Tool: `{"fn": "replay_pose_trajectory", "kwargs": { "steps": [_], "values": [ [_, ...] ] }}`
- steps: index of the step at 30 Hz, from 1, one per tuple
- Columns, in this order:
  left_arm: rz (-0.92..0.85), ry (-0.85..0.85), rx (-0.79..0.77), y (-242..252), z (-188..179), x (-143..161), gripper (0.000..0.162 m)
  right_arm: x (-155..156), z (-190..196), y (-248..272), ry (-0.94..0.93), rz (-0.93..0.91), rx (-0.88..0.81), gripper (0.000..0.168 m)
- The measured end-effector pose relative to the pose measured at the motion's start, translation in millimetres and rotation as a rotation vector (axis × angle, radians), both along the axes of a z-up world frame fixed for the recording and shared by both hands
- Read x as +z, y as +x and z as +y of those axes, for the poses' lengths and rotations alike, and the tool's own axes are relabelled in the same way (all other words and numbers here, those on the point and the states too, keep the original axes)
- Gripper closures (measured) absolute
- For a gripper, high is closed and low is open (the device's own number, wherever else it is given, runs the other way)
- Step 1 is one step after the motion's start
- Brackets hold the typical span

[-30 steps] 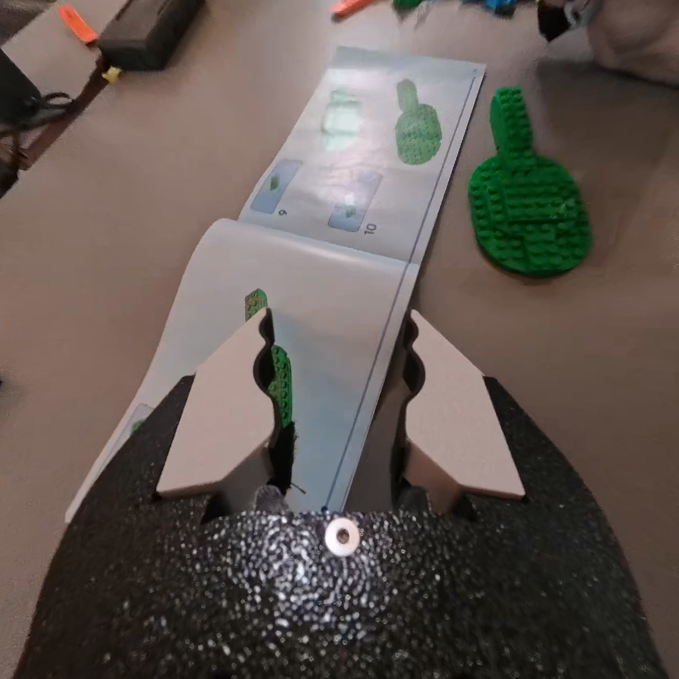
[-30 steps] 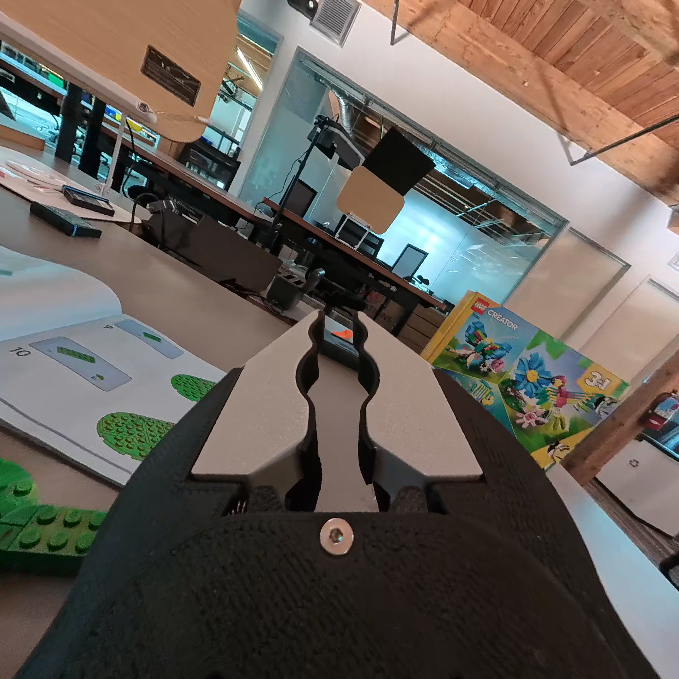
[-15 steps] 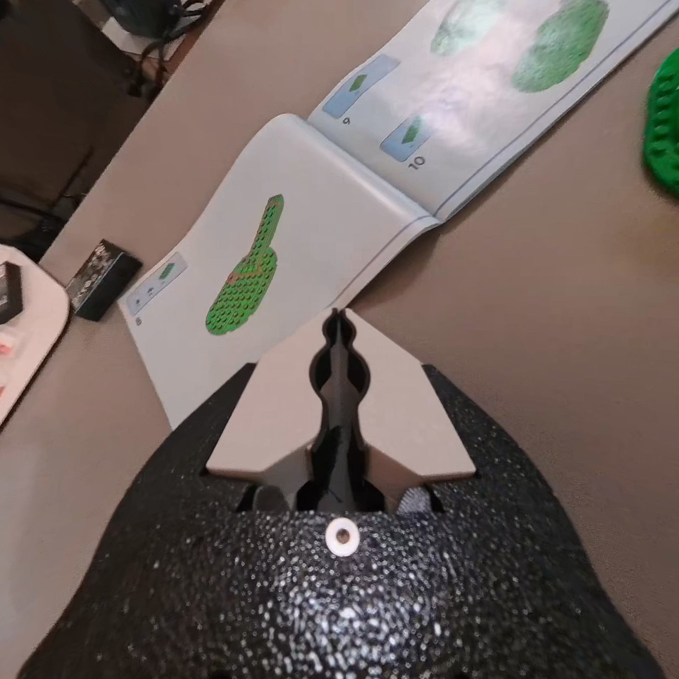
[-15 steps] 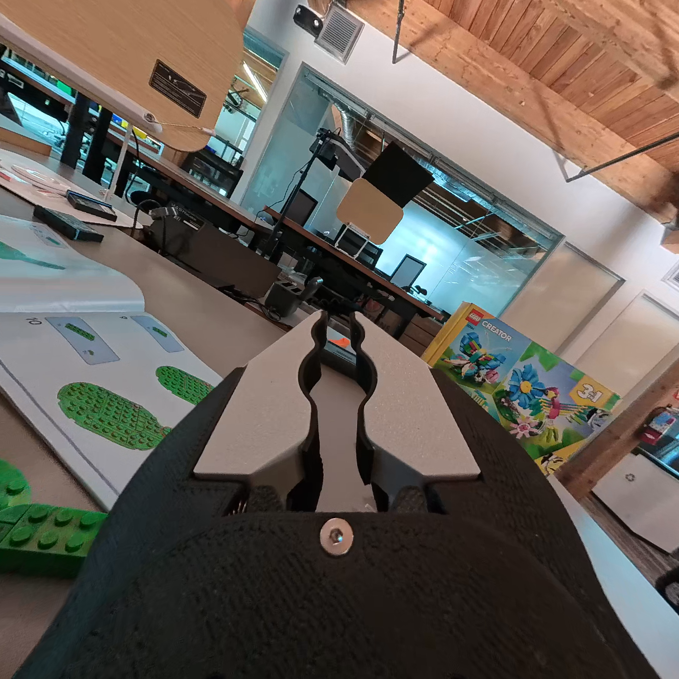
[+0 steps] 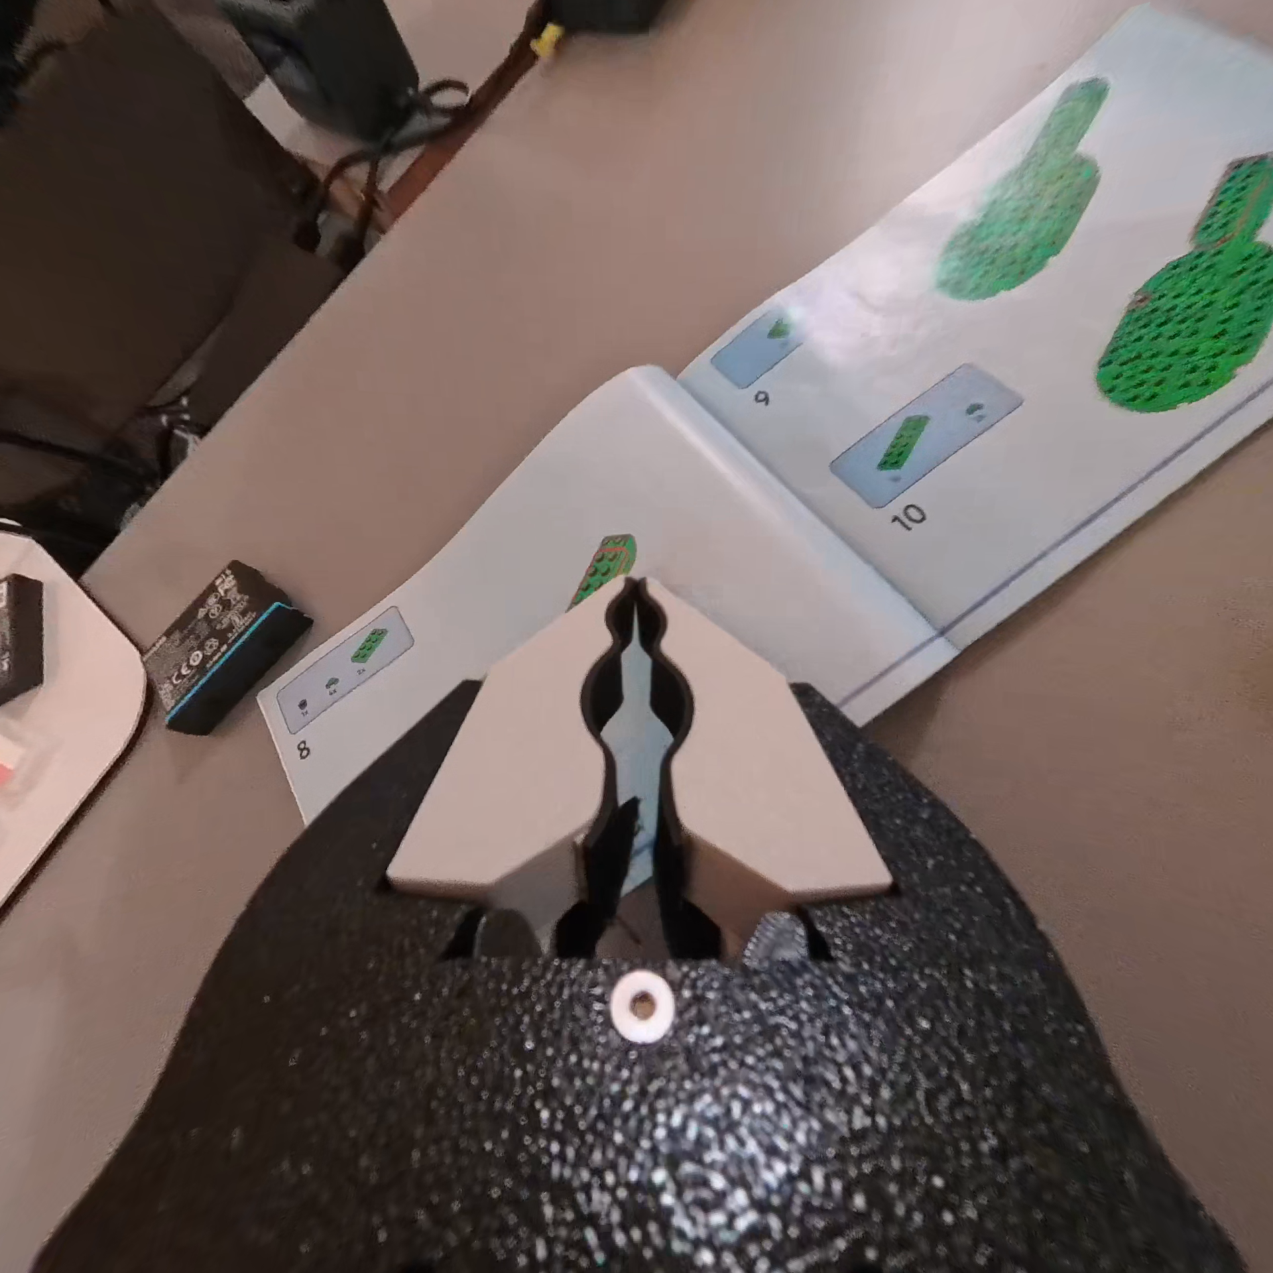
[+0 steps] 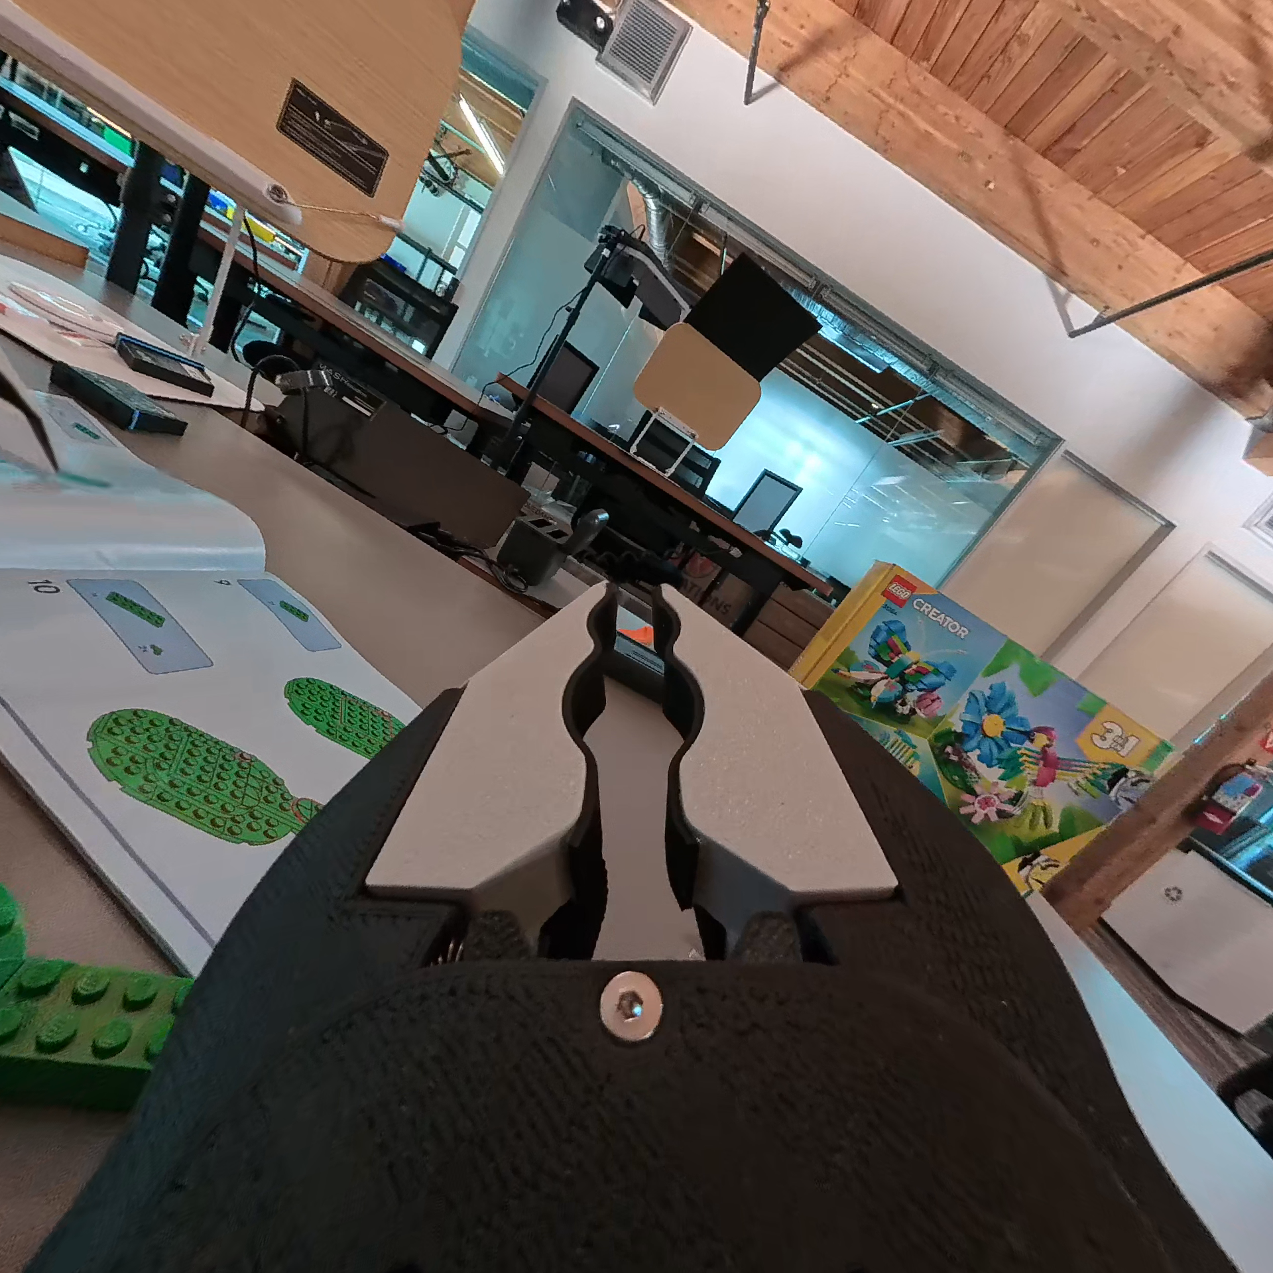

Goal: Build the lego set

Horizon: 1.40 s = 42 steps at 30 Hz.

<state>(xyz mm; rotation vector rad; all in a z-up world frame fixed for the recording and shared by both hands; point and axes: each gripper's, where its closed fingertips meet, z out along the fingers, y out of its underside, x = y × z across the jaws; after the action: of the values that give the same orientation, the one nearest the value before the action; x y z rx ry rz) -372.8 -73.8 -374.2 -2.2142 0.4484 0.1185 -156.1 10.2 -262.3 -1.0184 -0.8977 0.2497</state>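
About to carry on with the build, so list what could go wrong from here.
1. The left gripper, shut, hovers over the raised page of the instruction booklet; it may crease or flip it.
2. The black battery lies near the table edge and could be knocked off.
3. The right gripper points away from the green lego piece.

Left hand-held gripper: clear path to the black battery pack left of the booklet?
Probably yes. The left hand-held gripper hovers over the instruction booklet, and the black battery pack lies on bare table beside the booklet's left edge. Its jaws are nearly closed, so they would need opening first.
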Motion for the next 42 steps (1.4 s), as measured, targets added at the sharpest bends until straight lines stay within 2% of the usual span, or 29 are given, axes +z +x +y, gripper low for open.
{"fn": "replay_pose_trajectory", "kwargs": {
  "steps": [3,6,11,18,22,23,25,27,30,32,37,42],
  "values": [
    [0.024,-0.073,0.036,-11.5,-5.0,-13.7,0.162,1.7,1.2,0.8,-0.005,0.012,0.005,0.160],
    [0.008,-0.091,0.063,-16.0,-13.9,-13.9,0.162,2.0,2.1,2.2,-0.017,0.023,0.008,0.160],
    [0.189,-0.067,0.102,-30.9,-36.9,-13.4,0.162,0.7,3.9,3.0,-0.028,0.024,0.015,0.160],
    [0.312,-0.111,0.226,-75.7,-73.1,-12.5,0.162,2.0,2.3,3.6,-0.068,0.047,0.038,0.159],
    [0.377,-0.067,0.274,-103.6,-81.4,-8.9,0.162,8.7,1.6,4.2,-0.103,0.089,0.067,0.158],
    [0.387,-0.009,0.267,-102.8,-78.2,-0.1,0.160,11.1,1.9,4.4,-0.102,0.101,0.066,0.158],
    [0.358,0.198,0.212,-81.9,-66.1,34.9,0.154,13.9,0.0,9.1,-0.093,0.108,0.058,0.158],
    [0.235,0.427,0.079,-36.9,-59.7,72.9,0.149,8.7,-0.6,10.0,-0.097,0.096,0.049,0.158],
    [-0.162,0.682,-0.178,52.2,-76.1,108.0,0.145,-0.4,-1.6,8.7,-0.108,0.084,0.048,0.158],
    [-0.333,0.705,-0.323,102.2,-89.3,105.6,0.144,-2.3,-4.6,8.4,-0.093,0.075,0.051,0.158],
    [-0.290,0.701,-0.602,180.8,-103.6,89.1,0.150,-5.8,-7.9,5.2,-0.086,0.056,0.061,0.159],
    [-0.333,0.750,-0.624,190.9,-85.8,98.3,0.153,-8.0,-12.7,-3.1,-0.097,0.034,0.090,0.159]
  ]
}}
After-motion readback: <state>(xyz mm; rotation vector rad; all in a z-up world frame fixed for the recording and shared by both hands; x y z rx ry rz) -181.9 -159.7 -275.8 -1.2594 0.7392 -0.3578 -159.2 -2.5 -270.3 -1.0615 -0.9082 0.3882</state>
